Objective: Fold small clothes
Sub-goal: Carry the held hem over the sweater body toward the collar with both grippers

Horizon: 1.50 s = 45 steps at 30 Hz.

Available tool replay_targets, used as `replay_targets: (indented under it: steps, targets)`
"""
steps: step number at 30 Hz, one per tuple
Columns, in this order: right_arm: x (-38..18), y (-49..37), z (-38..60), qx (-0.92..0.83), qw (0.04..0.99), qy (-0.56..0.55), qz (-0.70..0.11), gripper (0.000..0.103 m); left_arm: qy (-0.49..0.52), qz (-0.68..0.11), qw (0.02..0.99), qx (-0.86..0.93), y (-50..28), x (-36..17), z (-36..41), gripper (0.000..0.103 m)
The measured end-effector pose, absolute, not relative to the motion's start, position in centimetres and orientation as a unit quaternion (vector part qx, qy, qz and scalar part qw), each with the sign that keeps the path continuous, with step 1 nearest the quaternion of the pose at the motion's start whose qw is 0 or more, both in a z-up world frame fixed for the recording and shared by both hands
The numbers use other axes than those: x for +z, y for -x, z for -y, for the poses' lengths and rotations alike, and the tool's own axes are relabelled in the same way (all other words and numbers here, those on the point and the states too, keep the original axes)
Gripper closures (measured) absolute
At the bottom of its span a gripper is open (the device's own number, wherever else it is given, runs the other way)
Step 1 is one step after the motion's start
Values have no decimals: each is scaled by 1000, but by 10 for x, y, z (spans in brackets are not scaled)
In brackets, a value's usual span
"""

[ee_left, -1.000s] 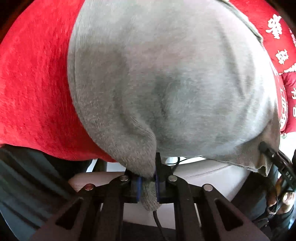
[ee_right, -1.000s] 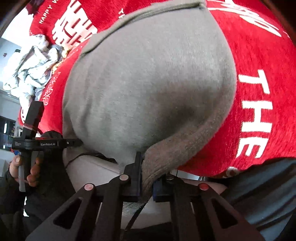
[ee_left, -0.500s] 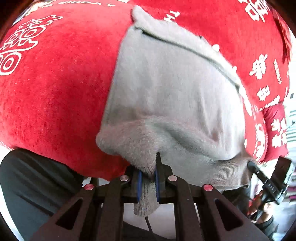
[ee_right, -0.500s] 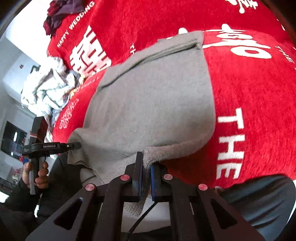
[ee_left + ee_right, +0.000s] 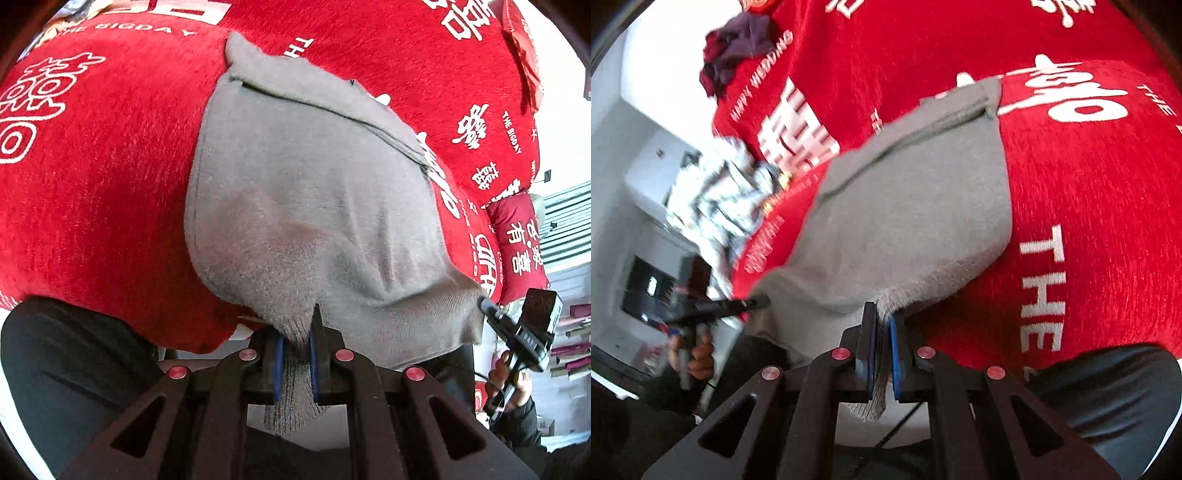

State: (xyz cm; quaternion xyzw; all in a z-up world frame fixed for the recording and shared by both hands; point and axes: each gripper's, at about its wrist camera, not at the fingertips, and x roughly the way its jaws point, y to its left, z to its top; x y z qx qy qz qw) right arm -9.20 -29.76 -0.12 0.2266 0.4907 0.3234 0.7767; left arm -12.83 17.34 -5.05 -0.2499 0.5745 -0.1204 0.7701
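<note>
On the red cloth (image 5: pixel 110 206) printed with white characters and words, we see the grey garment (image 5: pixel 314 206) spread out, its far hem lying flat on the cloth and its near edge lifted off it. We hold that near edge at its two corners. Our left gripper (image 5: pixel 295 354) is clamped on one corner, with ribbed grey knit pinched between the blue pads (image 5: pixel 277 365) and a short tab of it hanging out below them. Our right gripper (image 5: pixel 882 354) is clamped on the other corner in the same way, its jaws nearly together with only a thin fold of the knit between the blue pads (image 5: pixel 894 362).

In the left wrist view the right gripper shows at the garment's right-hand corner, with the hand (image 5: pixel 511 384) around its handle below. In the right wrist view the left gripper shows at the garment's left-hand corner, blurred, with the hand (image 5: pixel 696 354) gripping its handle. Between the two corners the near edge sags a little.

Beyond the garment's left side, also on the red cloth, lies a crumpled pale pile of clothes (image 5: pixel 716 199), and farther off, near the cloth's far edge, a dark maroon bundle (image 5: pixel 735 51). Beyond the garment's right side, a red cushion (image 5: pixel 521 243) with white characters sits at the edge of the cloth.
</note>
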Motion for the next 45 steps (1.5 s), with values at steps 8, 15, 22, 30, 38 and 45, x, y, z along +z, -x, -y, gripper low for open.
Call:
replay_targets:
  steps: [8,15,22,30,38,45]
  targets:
    - [-25,83,314,257,776,-232,-526,94,257,-621,736,-75,123,-93,-175,91]
    - [-70,88,295,195,712,-225,-636,33,242,-618,744,-78,126,-87,-172,91]
    - [-110,78,265,218,647,-240,-690,33,247,-621,740,-77,125,-90,-172,91]
    - [-88,95,234,333,655,-198,-649,97,240,-621,743,-75,125,-86,-170,91]
    - [-32,99,267,360,713,-258,-544,97,277,-575,763,-101,120,-53,-171,91]
    - [-13,79,284,362,736,-315,-477,97,315,-560,760,-97,105,-42,-182,91]
